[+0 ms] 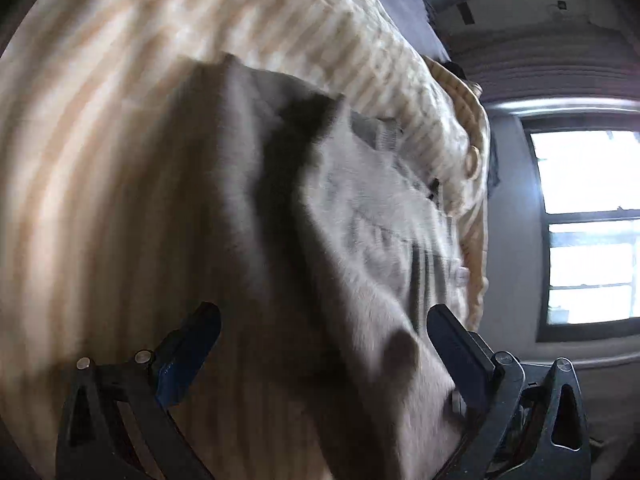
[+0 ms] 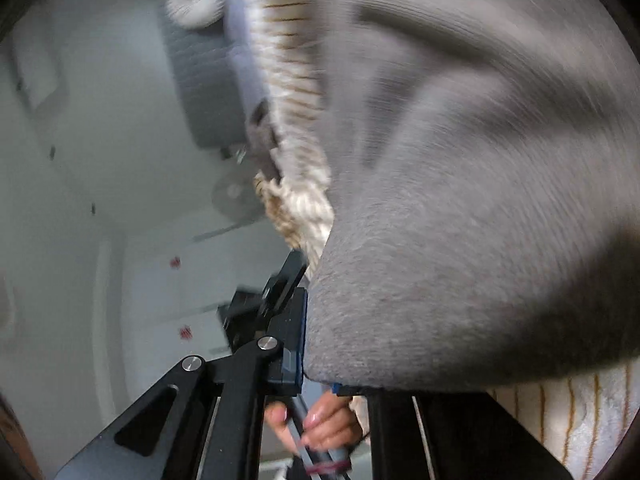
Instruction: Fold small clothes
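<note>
Left wrist: left gripper (image 1: 324, 350) jaws wide, grey garment (image 1: 360, 216) between them on striped bedding (image 1: 100, 128), unfolded. Right gripper (image 2: 320, 344) clamps its edge; folding barely begun.

Bed (image 1: 100, 160), cream-and-tan striped cover: grey garment (image 1: 360, 240) lying spread on it, blurred, partly in shadow.

Both wrist views look closely along their tongs at the grey garment (image 1: 360, 220).
</note>
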